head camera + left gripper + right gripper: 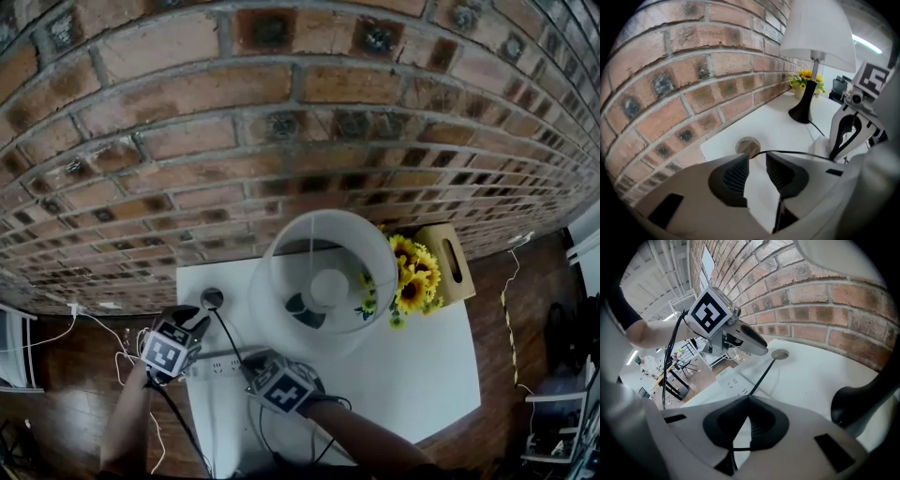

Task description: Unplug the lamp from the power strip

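Closest in, the right gripper [746,401] has its fingers pressed together on a thin black cord [761,376], which runs out from their tips across the white tabletop [412,366] to a round hole [212,298] near the back edge. Just beside it, the left gripper [757,159] hangs with its fingers spread. The cord crosses just past their tips and nothing is pinched. The white power strip [729,379] lies between the two grippers. The sockets that show look empty, but the plug itself is hidden, so I cannot say it is out. The cord is gripped, and I judge that the pull, or checking it, is left. Farther back stand the lamp [361,239], yellow flowers [412,277] and a brick wall [281,112].
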A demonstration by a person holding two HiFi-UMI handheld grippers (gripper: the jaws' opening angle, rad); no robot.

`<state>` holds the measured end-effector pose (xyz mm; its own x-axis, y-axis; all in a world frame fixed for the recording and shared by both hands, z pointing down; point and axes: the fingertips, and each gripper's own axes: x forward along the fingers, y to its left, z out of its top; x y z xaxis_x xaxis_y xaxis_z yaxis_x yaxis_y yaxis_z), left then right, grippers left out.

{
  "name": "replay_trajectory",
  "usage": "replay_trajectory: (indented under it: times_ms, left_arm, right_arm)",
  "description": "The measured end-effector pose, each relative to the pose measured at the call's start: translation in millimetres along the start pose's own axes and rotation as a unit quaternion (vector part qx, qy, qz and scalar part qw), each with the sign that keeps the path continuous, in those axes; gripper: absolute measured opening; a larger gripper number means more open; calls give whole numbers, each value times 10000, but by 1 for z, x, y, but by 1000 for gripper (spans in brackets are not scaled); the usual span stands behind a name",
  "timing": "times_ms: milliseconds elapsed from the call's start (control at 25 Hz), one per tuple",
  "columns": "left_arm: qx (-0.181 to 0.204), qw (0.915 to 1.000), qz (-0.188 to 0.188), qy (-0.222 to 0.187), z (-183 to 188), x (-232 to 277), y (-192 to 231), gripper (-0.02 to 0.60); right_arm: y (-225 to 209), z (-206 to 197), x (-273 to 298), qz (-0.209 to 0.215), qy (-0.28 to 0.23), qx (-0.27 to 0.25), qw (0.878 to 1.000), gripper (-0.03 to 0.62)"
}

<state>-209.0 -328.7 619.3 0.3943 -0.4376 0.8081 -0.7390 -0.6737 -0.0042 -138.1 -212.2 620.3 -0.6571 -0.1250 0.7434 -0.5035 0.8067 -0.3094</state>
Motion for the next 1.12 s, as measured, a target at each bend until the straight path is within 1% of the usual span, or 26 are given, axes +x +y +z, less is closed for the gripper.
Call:
replay_trajectory:
  times_ms: [80, 120, 200, 240, 360, 400, 520, 600, 680, 720, 800, 960, 1040, 1120]
  left_arm:
    - [-512, 9981, -136, -322, -2, -5, 1, 92]
    - [-790, 9953, -214, -521, 0, -10, -1, 22]
    - [-1267, 9878, -260, -865, 5, -22, -4, 21]
    - [-1427, 9849, -217, -953, 6, -27, -4, 21]
    - [-1768, 9784, -149, -1058, 1, -38, -3, 21]
    - [-1885, 9757, -153, -1102, 0, -41, -3, 21]
    - [-2240, 9651, -215, -1338, 2, -56, -5, 21]
    - [-2444, 9570, -272, -1542, 7, -67, -9, 21]
    - [-2580, 9501, -302, -1730, 13, -78, -12, 21]
    - [-2609, 9478, -290, -1810, 16, -84, -13, 21]
    - [-2610, 9457, -238, -1925, 19, -96, -13, 21]
    - [-2493, 9456, -164, -2084, 27, -119, -12, 21]
    - [-2406, 9461, -105, -2167, 32, -129, -16, 21]
    - [-2255, 9488, 1, -2211, 33, -138, -22, 21]
  right_arm:
    - [2, 0, 1, 43, -13, -16, 10000, 5]
    - [3, 0, 1, 46, -12, -26, 10000, 5]
    - [3, -1, 2, 21, 9, -67, 10000, 5]
    - [3, -2, 1, -11, 29, -104, 9999, 5]
    - [-3, -4, -1, -174, 83, -178, 9997, 5]
    - [-3, -4, -1, -171, 63, -159, 9997, 5]
    - [2, -3, 1, -75, -147, -190, 9997, 5]
    - [2, -3, 1, -123, -210, -250, 9994, 5]
    - [-2, -3, -2, -281, -146, -369, 9988, 5]
    - [-2, -1, -5, -365, -146, -494, 9980, 3]
    - [4, 8, -14, -446, -319, -735, 9958, 3]
    - [19, 32, -41, -470, -786, -740, 9930, 3]
    - [26, 46, -60, -469, -1074, -612, 9912, 3]
    - [35, 60, -75, -376, -1395, -387, 9888, 3]
